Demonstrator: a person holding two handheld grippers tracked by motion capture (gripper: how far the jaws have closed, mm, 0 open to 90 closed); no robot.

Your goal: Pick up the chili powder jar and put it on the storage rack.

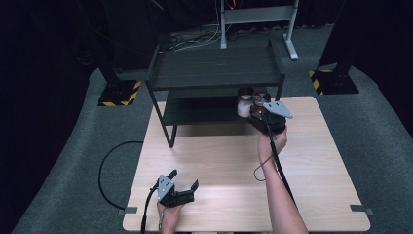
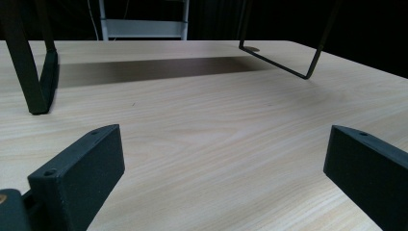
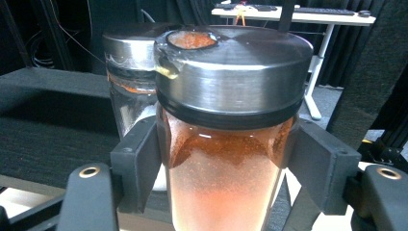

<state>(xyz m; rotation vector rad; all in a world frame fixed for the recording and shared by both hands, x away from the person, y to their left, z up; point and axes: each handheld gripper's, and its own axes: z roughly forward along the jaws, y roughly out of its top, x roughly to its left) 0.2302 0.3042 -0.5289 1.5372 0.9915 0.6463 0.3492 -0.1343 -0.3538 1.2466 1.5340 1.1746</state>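
The right gripper [image 3: 226,159] has its fingers clamped on the orange spice jar [image 3: 226,144] at the shelf's [image 1: 214,68] right end; swinging carelessly could topple the neighbouring jar [image 3: 130,72]. The left gripper [image 1: 184,181] rests wide open on the desk [image 1: 219,161].

High view is looking down over the table [image 1: 311,161]; both gripper views are sitting close, sharing the rack [image 1: 214,68].

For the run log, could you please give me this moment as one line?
right gripper: shut on orange spice jar, at rack | left gripper: open, low over table | second jar behind
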